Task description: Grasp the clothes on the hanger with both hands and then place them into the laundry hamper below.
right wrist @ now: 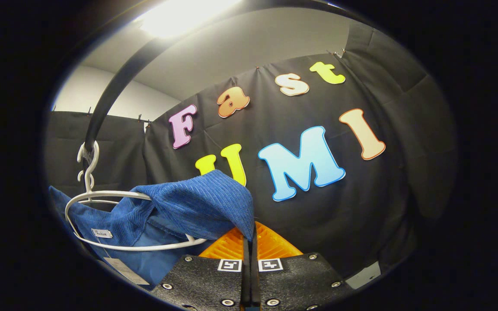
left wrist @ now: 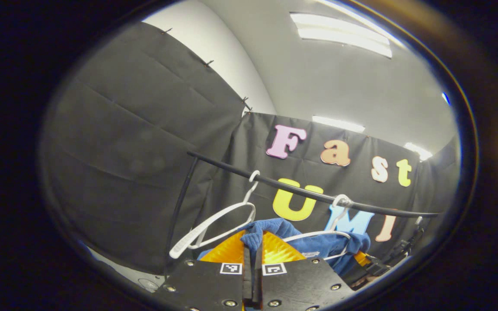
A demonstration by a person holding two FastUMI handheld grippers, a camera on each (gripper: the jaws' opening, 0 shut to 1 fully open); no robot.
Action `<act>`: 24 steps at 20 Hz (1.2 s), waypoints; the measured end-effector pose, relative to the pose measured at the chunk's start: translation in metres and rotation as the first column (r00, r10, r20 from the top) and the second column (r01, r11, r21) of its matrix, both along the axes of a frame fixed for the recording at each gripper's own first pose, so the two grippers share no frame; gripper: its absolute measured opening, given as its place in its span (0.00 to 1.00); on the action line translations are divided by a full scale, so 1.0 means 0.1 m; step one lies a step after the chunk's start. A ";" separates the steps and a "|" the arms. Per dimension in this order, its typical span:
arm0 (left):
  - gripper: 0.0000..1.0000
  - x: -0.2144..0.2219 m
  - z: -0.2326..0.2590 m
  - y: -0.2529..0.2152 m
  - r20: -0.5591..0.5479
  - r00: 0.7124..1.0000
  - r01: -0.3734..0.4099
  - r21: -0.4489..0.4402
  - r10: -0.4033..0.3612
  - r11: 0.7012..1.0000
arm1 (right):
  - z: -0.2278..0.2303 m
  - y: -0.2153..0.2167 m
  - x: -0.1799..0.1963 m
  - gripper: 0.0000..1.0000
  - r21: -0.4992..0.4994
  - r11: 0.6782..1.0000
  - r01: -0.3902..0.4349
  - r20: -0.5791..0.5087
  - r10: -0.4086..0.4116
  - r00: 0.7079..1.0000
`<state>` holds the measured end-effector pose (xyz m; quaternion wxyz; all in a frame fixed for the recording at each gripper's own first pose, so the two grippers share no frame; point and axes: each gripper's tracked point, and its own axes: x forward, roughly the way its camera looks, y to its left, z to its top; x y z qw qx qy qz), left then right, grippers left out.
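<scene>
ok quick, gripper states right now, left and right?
Left gripper: shut on the blue garment, pinching a fold.
Right gripper: shut on the blue garment, which hangs on the white hanger.

Right hand-held gripper (right wrist: 250,242) pinches blue garment (right wrist: 197,205) on white hanger (right wrist: 102,194).

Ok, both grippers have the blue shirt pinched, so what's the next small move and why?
Probably lift both grippers slightly together: the left gripper and right gripper each pinch the blue shirt, which still drapes over the white hanger on the rail.
</scene>
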<state>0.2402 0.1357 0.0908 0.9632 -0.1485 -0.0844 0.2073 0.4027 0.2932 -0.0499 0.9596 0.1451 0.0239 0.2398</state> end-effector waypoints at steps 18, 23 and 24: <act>0.02 -0.02 -0.11 0.82 -0.055 0.998 -0.010 -0.018 0.009 1.000 | 0.18 0.01 0.31 0.00 0.001 0.997 0.075 0.160 -0.074 0.984; 0.02 0.00 -0.33 0.77 -0.070 0.997 0.022 -0.067 -0.027 0.998 | 0.21 -0.01 0.40 0.00 -0.061 0.992 0.107 0.240 -0.089 0.967; 0.02 -0.02 -0.36 0.75 -0.062 0.998 0.028 -0.087 -0.033 0.996 | 0.19 -0.01 0.42 0.00 -0.076 0.991 0.113 0.252 -0.090 0.964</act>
